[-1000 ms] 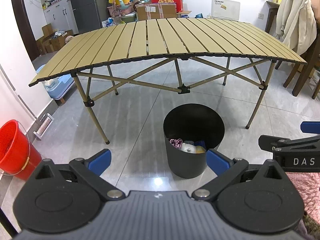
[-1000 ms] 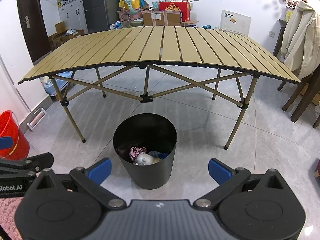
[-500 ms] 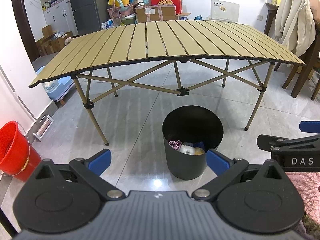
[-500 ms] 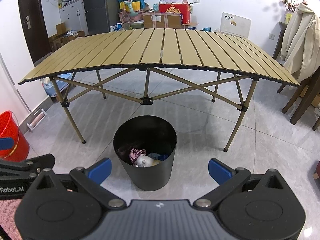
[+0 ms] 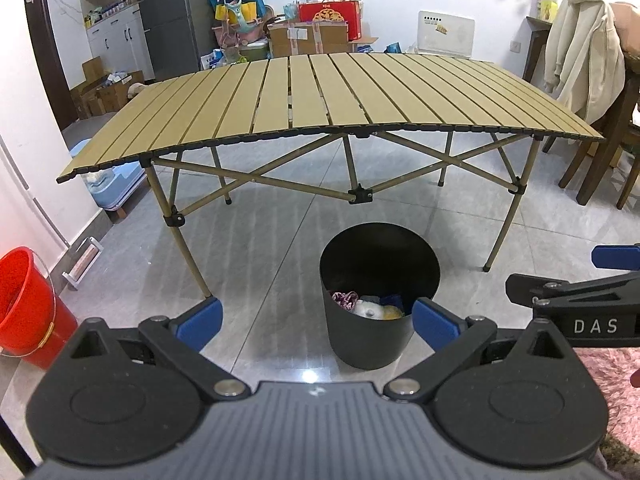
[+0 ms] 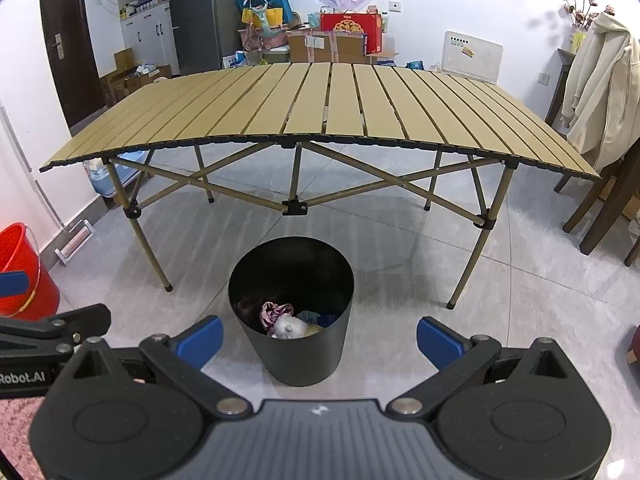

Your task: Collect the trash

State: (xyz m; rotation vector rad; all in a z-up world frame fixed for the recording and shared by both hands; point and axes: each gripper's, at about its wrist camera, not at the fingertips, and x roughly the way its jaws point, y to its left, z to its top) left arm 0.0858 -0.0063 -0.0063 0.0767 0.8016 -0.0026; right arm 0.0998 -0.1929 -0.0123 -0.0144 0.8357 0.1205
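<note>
Faintly, "DAS" on right gripper (image 5: 600,312), "Robot.AI" on left gripper (image 6: 36,360).

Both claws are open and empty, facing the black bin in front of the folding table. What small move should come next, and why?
Probably none toward the bin: hold, or back off slightly. The left claw and right claw are open and carry nothing, the black bin already holds crumpled trash, and no loose trash shows on the slatted table or the visible floor.

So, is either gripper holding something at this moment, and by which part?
Nothing is held. The left gripper and the right gripper both have their jaws wide apart with nothing between them. The trash lies inside the black bin.
</note>
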